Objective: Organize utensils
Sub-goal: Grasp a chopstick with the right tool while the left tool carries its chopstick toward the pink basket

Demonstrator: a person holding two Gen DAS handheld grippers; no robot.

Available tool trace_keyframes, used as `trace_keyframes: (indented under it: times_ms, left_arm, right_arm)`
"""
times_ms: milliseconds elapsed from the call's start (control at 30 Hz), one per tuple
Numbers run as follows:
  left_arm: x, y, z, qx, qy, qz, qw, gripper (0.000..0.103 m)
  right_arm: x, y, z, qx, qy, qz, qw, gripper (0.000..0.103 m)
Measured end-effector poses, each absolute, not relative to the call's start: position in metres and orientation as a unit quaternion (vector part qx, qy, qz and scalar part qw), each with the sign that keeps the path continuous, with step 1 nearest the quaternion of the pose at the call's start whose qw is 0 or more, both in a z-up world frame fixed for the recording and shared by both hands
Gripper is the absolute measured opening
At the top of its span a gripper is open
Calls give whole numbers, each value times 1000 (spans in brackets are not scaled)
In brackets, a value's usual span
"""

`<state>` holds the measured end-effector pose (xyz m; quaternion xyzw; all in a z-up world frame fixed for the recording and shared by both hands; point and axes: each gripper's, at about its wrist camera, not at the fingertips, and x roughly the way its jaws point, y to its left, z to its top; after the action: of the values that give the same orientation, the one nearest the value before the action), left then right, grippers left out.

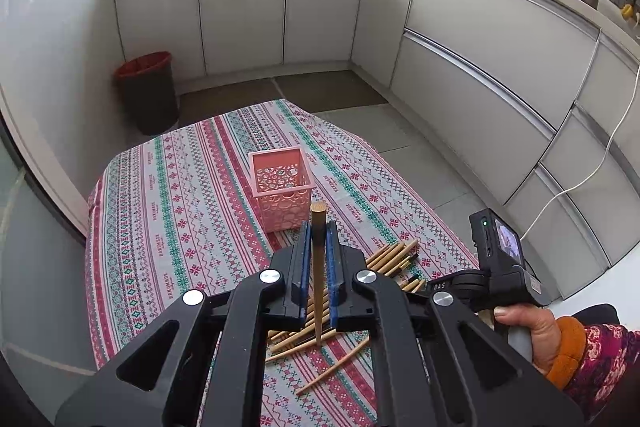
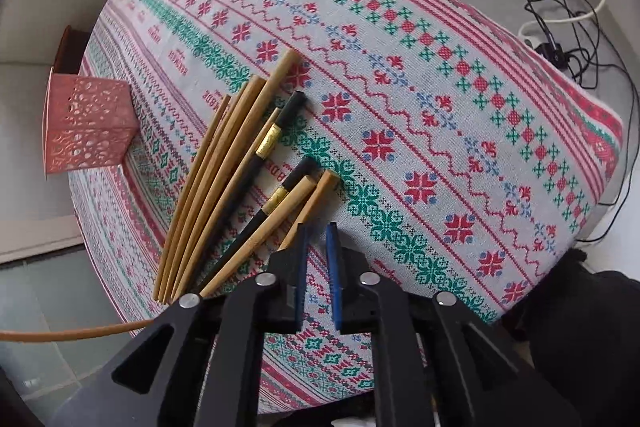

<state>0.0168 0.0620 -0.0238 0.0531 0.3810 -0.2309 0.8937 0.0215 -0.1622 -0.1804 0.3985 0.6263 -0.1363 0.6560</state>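
left hand-held gripper grips one bamboo chopstick

the left hand-held gripper (image 1: 319,227) is clenched on a plain tan bamboo chopstick (image 1: 318,267). its long axis runs from 12 to 6 o'clock, blunt end up, thin tip down over the loose chopsticks (image 2: 224,183) on the surface (image 1: 168,211). those lie fanned, thick ends toward 1 o'clock, two black with gold bands. the pink basket (image 1: 282,187) stands at 11 o'clock. the right hand-held gripper (image 2: 317,227) is nearly closed, nothing between its jaws.
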Motion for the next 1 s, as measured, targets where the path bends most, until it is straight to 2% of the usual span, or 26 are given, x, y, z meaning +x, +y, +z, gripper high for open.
trace_keyframes:
  times_ms: [133, 367, 533, 667, 767, 833, 1000]
  left_arm:
    - [15, 66, -22, 50, 378, -231, 895, 6]
    - [13, 75, -15, 41, 369, -227, 900, 6]
    - [9, 78, -9, 40, 359, -227, 904, 6]
    - [10, 86, -7, 31, 356, -223, 907, 6]
    - [14, 96, -3, 14, 351, -212, 912, 6]
    - [15, 103, 2, 3, 344, -207, 916, 6]
    - [14, 115, 21, -21, 318, -194, 928, 6]
  right_arm:
    - [20, -157, -175, 414, 618, -134, 655, 17]
    - [24, -153, -179, 417, 622, -148, 646, 17]
    - [41, -139, -179, 367, 643, -168, 651, 19]
    - [50, -137, -178, 353, 634, -176, 665, 14]
    - [43, -148, -180, 391, 609, -161, 671, 8]
    - [41, -155, -170, 388, 598, -155, 684, 8]
    - [33, -160, -93, 361, 534, -97, 758, 7]
